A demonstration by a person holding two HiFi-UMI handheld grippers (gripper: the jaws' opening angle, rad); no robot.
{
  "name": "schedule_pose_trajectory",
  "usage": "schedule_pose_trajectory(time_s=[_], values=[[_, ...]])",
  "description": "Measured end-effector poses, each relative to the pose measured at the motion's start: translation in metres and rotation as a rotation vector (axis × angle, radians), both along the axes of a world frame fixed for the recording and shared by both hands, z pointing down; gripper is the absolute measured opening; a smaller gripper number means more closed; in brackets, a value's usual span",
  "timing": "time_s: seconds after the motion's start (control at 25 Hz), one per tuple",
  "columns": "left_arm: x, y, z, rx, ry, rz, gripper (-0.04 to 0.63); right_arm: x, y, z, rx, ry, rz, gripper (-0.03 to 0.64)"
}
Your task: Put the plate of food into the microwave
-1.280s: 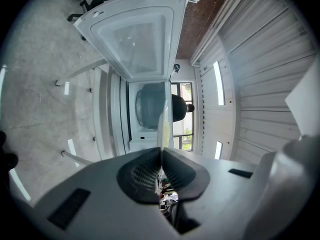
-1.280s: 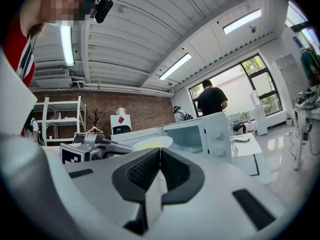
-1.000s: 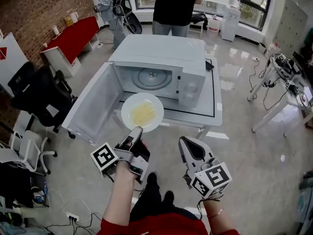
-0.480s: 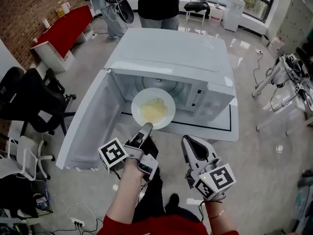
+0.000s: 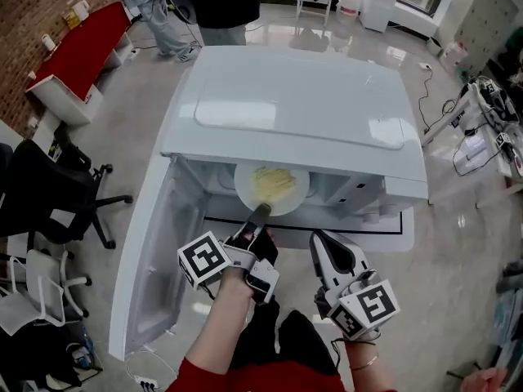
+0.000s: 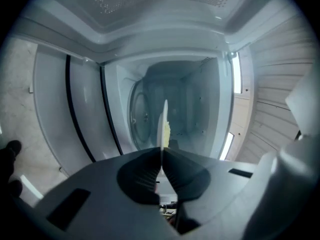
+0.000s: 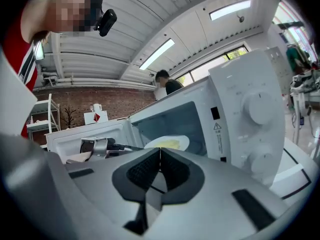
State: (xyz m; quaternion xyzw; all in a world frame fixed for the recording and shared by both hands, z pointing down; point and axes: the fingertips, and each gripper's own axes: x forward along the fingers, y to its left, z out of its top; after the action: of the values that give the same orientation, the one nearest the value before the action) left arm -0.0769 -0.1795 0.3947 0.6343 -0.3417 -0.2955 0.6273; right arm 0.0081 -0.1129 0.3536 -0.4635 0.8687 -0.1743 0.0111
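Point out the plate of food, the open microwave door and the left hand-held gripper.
plate of food [image 5: 272, 188], head view, its middle, on the food.
microwave door [image 5: 155, 260], head view, inner face.
left hand-held gripper [image 5: 261, 211], head view, jaw tips on the plate's rim.

White microwave [image 5: 294, 113], white plate [image 5: 243, 184] carrying yellow food [image 5: 274, 182], red table [image 5: 78, 51], reddish brick wall [image 5: 24, 6]

left gripper [image 5: 261, 211] holding plate [image 5: 244, 185], microwave [image 5: 294, 113] open
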Motion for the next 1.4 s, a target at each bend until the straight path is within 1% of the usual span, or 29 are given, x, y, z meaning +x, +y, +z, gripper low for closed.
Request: schedule_pose_trajectory(time_s=[0.12,0.24,0.4,0.64,0.76,0.88,1.04,1.16,1.4], values=[[0.0,-0.006,0.009,-0.021,-0.03,0.006,0.02,0.004,-0.01,0.005,-0.011,0.006,0.012,0.015],[-0.002,-0.01,0.013,-0.03,-0.04,0.007,0.02,0.004,-0.018,0.007,0.002,0.003,0.018,0.015],[-0.006,-0.017,0.012,-0.025,-0.018,-0.008,0.02,0.003,-0.024,0.007,0.024,-0.003,0.025,0.015],[-0.003,-0.026,0.018,-0.004,-0.026,-0.02,0.02,0.006,-0.025,0.016,0.065,-0.005,0.031,0.015],[-0.005,-0.035,0.02,0.011,-0.045,-0.014,0.02,0.002,-0.025,0.022,0.097,0.008,0.027,0.015],[-0.005,-0.042,0.025,0.017,-0.089,-0.022,0.02,0.003,-0.027,0.026,0.116,0.003,0.018,0.015],[-0.007,-0.049,0.03,0.003,-0.127,-0.036,0.02,-0.001,-0.031,0.026,0.149,0.023,-0.001,0.015],[-0.009,-0.057,0.031,-0.007,-0.124,-0.051,0.02,-0.005,-0.035,0.028,0.16,0.044,-0.014,0.015],[-0.009,-0.076,0.032,-0.051,-0.117,-0.073,0.02,-0.005,-0.037,0.028,0.164,0.039,-0.025,0.015]])
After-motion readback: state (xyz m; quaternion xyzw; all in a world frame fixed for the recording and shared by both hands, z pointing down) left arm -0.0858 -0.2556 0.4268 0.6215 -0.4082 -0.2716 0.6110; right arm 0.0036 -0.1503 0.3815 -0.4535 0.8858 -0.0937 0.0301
